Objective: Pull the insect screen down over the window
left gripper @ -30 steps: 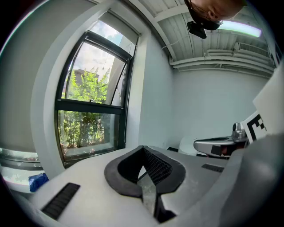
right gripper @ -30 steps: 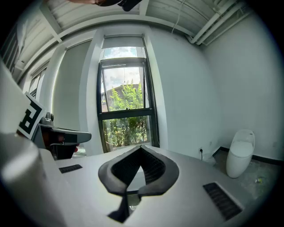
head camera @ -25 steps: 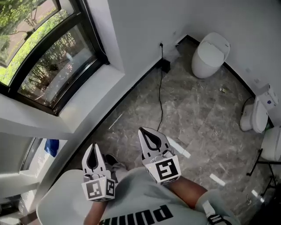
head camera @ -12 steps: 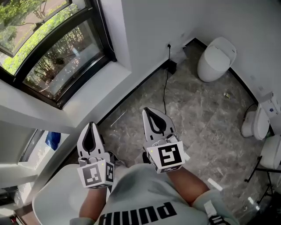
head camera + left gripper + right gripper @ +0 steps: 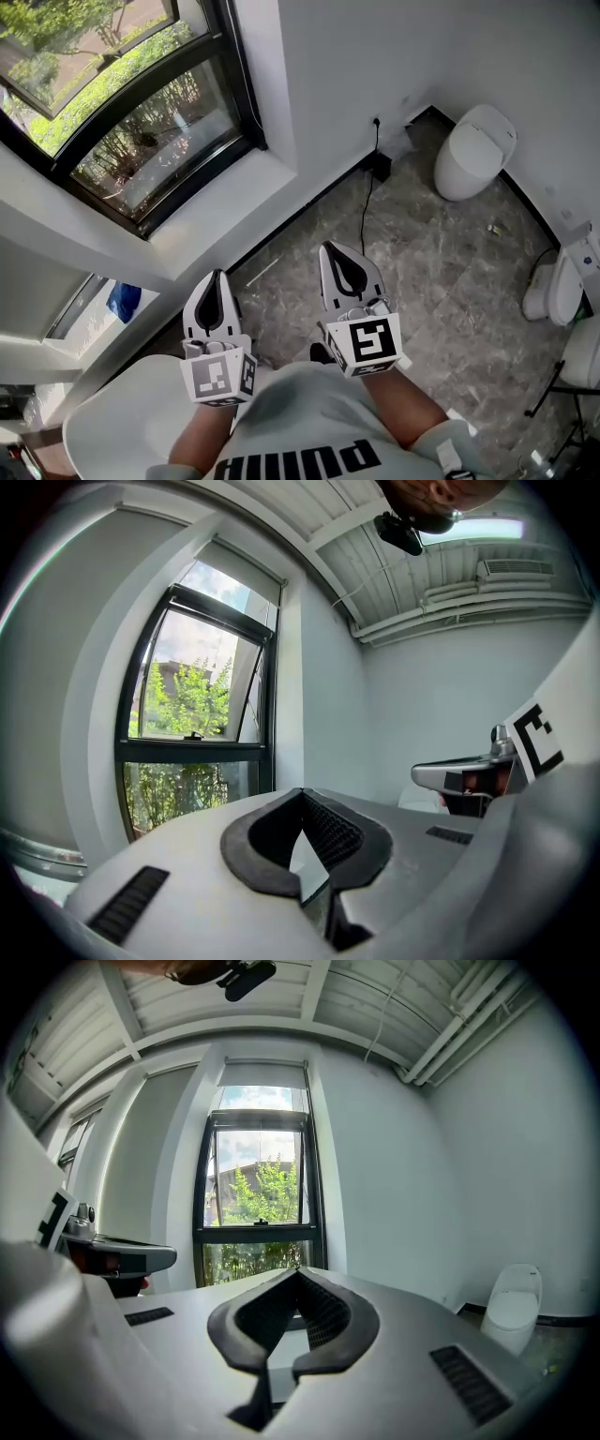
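Observation:
The black-framed window stands at the upper left of the head view, with green bushes behind its glass. It shows ahead in the left gripper view and in the right gripper view. A pale roller box sits across the window's top; no screen covers the glass. My left gripper and right gripper are side by side in front of the person's chest, pointing level toward the window wall. Both are shut with nothing between the jaws: left gripper, right gripper. Neither touches the window.
A deep white sill runs under the window. A black cable trails from a wall socket across the grey marble floor. A white toilet stands at the far right wall, more white fixtures at the right edge, a blue object at left.
Both grippers have risen and drawn a little nearer the window wall, staying shut. The head view has shifted, so the window and toilet sit further right.

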`<state>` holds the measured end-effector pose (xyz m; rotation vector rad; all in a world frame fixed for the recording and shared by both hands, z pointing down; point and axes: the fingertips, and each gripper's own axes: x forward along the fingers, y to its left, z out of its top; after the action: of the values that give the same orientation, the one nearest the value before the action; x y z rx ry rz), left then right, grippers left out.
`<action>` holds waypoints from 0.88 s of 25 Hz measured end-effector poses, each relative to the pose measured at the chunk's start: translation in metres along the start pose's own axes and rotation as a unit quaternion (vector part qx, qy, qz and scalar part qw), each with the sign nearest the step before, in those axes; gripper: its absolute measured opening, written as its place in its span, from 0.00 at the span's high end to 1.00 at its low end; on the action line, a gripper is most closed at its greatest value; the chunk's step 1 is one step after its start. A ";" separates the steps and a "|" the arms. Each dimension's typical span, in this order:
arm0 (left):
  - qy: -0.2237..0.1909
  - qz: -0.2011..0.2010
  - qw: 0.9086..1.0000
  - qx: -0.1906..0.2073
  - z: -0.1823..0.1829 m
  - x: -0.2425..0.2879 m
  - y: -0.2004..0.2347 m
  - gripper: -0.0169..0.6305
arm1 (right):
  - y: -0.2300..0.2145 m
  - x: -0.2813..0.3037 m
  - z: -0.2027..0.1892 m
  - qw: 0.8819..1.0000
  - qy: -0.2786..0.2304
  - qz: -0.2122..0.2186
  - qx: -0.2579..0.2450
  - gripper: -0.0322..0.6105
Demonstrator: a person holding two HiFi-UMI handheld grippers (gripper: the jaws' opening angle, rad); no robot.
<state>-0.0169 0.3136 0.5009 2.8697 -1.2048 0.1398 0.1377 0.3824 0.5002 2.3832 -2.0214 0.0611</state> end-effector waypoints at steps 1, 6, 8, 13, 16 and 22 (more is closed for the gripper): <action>0.000 0.003 1.000 0.001 0.003 -0.002 -0.001 0.95 | -0.001 -0.001 0.002 1.000 -0.001 0.002 -0.001 0.96; -0.003 0.034 0.999 0.008 0.010 -0.018 0.001 0.95 | 0.005 -0.008 0.002 0.999 0.006 0.040 -0.014 0.96; 0.001 0.051 0.999 0.015 0.012 -0.026 0.007 0.95 | 0.011 -0.007 0.001 0.998 0.009 0.056 -0.014 0.96; 0.014 0.077 0.997 0.021 0.011 -0.033 0.035 0.95 | 0.031 0.010 0.001 0.997 0.002 0.071 -0.005 0.96; 0.015 0.072 0.997 0.007 0.006 -0.026 0.052 0.95 | 0.040 0.026 -0.002 0.997 0.006 0.071 -0.010 0.96; 0.019 0.051 0.999 -0.001 0.003 0.015 0.089 0.95 | 0.048 0.071 -0.005 0.996 0.019 0.075 -0.033 0.95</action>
<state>-0.0695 0.2404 0.4983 2.7901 -1.3446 0.1930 0.1023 0.3047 0.5070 2.1729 -2.1459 0.0392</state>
